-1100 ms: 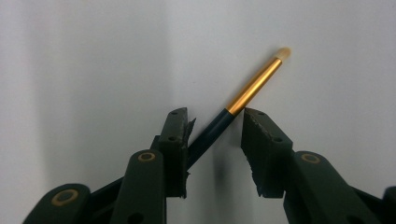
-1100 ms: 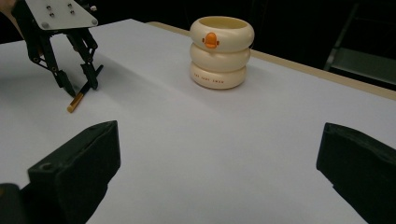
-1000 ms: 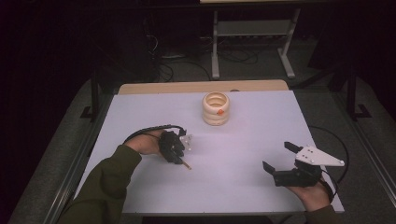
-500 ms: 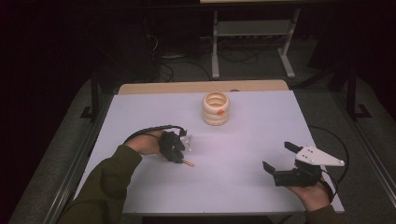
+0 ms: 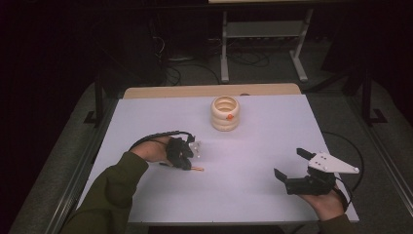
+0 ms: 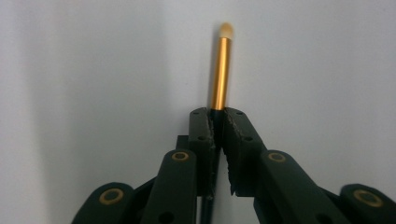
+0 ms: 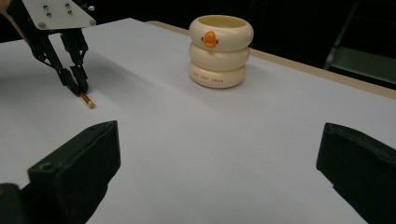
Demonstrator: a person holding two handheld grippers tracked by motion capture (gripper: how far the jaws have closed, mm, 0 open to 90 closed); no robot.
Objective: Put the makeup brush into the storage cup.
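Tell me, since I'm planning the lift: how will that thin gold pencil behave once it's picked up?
The pencil looks straight and rigid, so it probably won't droop. Its round, glossy barrel may slip or pivot, since the left tongs pinch it near one end. If released on the table, it would likely roll.

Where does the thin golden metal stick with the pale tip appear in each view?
High view: thin golden stick, left of centre, at the left gripper.
Left gripper view: upper centre, rising from the shut jaws.
Right gripper view: upper left, on the table.
Shared landmark: white tabletop.
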